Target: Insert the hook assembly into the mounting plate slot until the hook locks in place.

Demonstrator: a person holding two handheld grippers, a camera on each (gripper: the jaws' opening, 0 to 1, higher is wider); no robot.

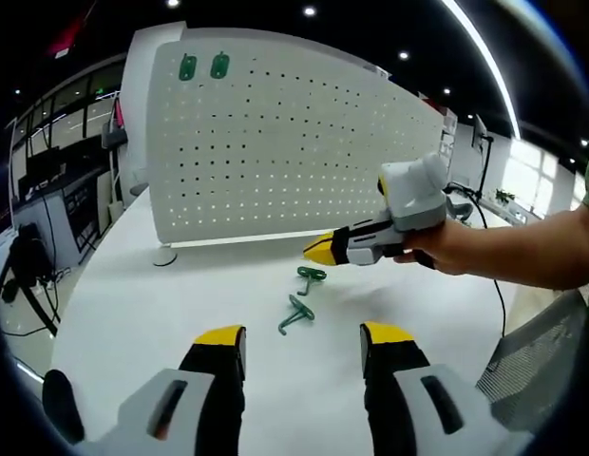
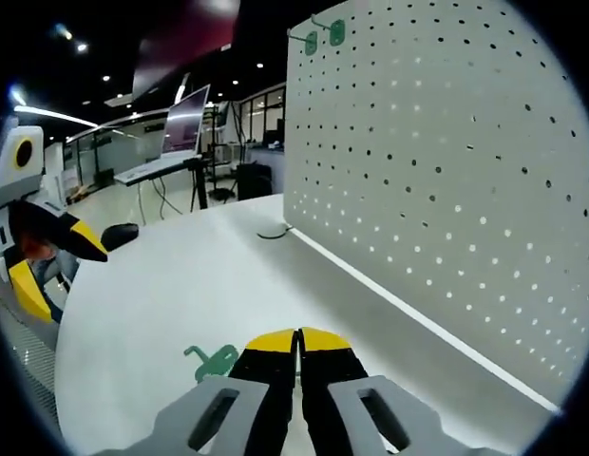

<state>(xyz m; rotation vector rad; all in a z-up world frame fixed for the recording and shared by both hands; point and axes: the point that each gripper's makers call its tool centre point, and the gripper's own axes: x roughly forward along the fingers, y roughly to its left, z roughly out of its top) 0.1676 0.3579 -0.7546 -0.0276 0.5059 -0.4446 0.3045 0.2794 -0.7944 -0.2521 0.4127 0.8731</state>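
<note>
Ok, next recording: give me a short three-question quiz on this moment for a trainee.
1. True or false: two green hooks already hang near the top corner of the white pegboard.
2. How many loose green hooks lie on the white table? A) one B) two C) four
3. Fill in: the right gripper has its jaws ____, while the left gripper has its jaws open.

Key: 1 true; 2 B; 3 shut, with nothing seen between the tips.
</note>
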